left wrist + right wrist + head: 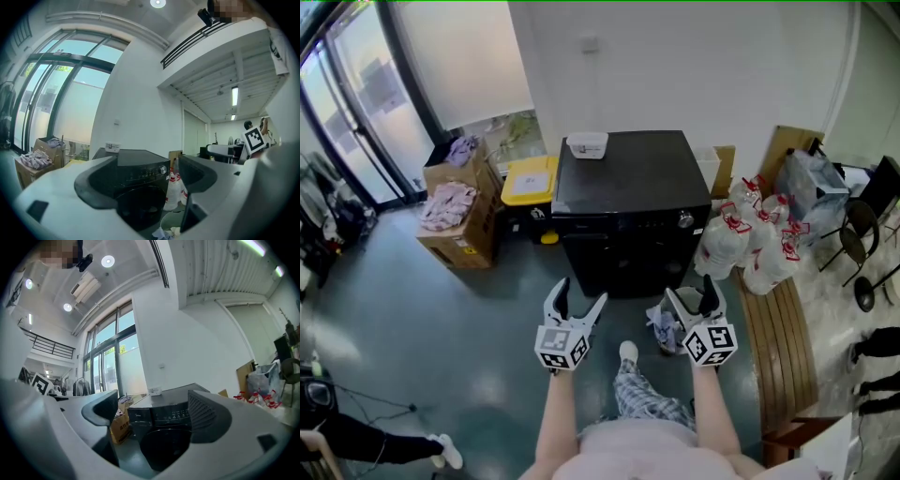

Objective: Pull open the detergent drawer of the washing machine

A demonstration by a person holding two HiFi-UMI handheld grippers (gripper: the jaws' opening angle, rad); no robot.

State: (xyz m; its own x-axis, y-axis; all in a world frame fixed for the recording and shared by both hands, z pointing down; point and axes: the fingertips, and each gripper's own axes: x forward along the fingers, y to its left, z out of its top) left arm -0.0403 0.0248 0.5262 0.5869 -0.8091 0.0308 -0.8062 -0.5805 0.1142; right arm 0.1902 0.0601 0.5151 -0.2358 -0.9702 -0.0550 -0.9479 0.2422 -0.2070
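A black front-loading washing machine [628, 192] stands against the far wall, a step ahead of me. Its detergent drawer [581, 226] sits shut at the left end of the control strip, and a silver knob [684, 219] is at the right end. My left gripper [579, 292] and right gripper [691, 291] hover side by side in front of the machine, short of it, both open and empty. The right gripper view frames the drawer [138, 417] and the round door [164, 446] between its fingers [206, 416]. In the left gripper view the machine [140, 176] is partly hidden by the jaws.
A small white box [587, 144] rests on the machine's top. To its left stand a yellow-lidded bin [531, 180] and a cardboard box of clothes [455, 211]. White bags [755, 234] and a wooden bench [778, 347] crowd the right. Cloth [661, 328] lies by my foot [627, 352].
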